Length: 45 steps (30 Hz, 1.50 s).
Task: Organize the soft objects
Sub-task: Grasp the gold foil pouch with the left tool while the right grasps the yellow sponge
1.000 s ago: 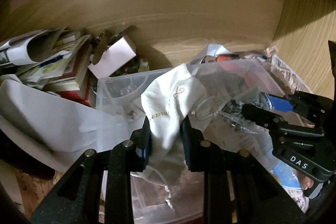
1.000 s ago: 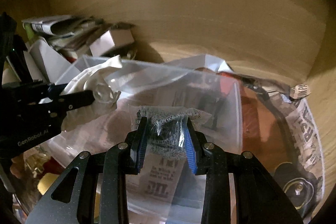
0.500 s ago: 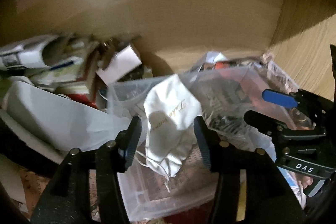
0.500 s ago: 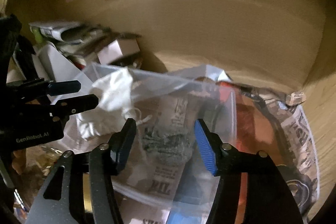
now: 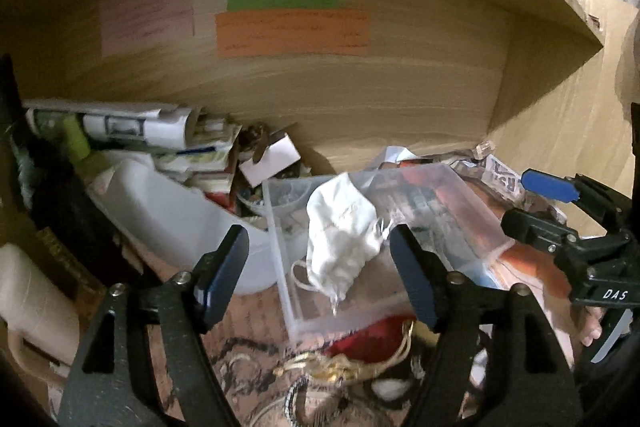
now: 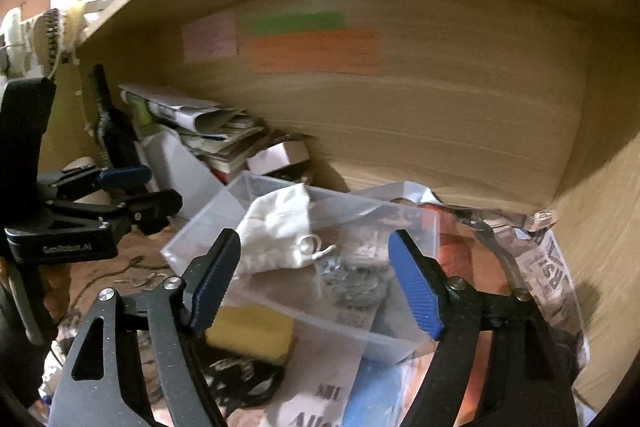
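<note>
A wooden shelf (image 5: pixel 360 99) forms the back wall, smooth-grained. A clear rigid plastic bin (image 6: pixel 400 341) sits on it. A crumpled white cloth pouch (image 5: pixel 340 239) drapes over the bin's rim; a grey fuzzy pad (image 6: pixel 354 279) lies inside. Left gripper (image 5: pixel 320 279) and right gripper (image 6: pixel 314 279) are both spread wide, holding nothing.

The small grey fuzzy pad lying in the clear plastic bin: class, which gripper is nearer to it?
Right. The right gripper is open just in front of the grey fuzzy pad in the clear plastic bin. The left gripper is open facing the white drawstring pouch beside it.
</note>
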### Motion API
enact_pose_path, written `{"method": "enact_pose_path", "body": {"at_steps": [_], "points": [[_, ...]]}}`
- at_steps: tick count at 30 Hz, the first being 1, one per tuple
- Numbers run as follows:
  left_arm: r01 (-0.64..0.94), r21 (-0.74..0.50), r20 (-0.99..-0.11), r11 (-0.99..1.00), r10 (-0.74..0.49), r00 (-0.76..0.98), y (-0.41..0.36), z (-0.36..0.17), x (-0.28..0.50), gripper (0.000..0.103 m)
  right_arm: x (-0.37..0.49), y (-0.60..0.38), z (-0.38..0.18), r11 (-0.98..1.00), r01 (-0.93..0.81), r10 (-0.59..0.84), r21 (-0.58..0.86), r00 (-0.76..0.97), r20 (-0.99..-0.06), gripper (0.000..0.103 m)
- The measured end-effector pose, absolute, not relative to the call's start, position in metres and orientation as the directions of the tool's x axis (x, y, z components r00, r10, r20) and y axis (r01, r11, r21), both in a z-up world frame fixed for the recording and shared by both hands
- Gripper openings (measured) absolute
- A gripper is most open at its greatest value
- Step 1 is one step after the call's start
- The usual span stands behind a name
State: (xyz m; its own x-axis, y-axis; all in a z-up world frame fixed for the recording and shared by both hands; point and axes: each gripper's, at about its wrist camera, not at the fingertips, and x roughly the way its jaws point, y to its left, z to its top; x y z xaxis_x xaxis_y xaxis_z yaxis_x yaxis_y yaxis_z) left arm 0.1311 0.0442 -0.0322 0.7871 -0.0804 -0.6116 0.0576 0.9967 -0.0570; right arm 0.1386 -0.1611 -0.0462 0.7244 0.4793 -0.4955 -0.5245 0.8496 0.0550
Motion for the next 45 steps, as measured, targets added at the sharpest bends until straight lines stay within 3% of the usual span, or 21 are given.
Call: {"method": "enact_pose_path", "body": {"at_steps": [18,26,29,31,40,45], "points": [[0.089,-0.118,-0.741,0.989,-0.148,0.655,0.053,-0.104,0.09,0.073,0.123,-0.139,-0.099,0.832,-0.538,0.491,0.133,0.605,-0.627,0.075],[0.121,-0.131,-0.755,0.984,-0.178,0.631,0.046,-0.119,0.094,0.073,0.13,-0.134,-0.111,0.833,-0.53,0.49,0.159,0.573,-0.657,0.075],[0.13,-0.139,-0.752,0.982,-0.19,0.632,0.044,-0.12,0.1,0.073,0.132,-0.133,-0.114,0.83,-0.532,0.495,0.168,0.563,-0.661,0.069],[0.144,-0.137,-0.745,0.98,-0.198,0.637,0.04,-0.12,0.104,0.073,0.133,-0.132,-0.115,0.822,-0.542,0.505,0.177,0.548,-0.667,0.058],[0.171,-0.181,-0.74,0.969,-0.249,0.625,0.027,-0.124,0.124,0.071,0.132,-0.131,-0.12,0.812,-0.557,0.513,0.177,0.534,-0.672,0.051],[0.188,-0.2,-0.742,0.962,-0.274,0.612,0.02,-0.128,0.128,0.055,0.13,-0.131,-0.12,0.812,-0.562,0.508,0.161,0.541,-0.671,0.048]]}}
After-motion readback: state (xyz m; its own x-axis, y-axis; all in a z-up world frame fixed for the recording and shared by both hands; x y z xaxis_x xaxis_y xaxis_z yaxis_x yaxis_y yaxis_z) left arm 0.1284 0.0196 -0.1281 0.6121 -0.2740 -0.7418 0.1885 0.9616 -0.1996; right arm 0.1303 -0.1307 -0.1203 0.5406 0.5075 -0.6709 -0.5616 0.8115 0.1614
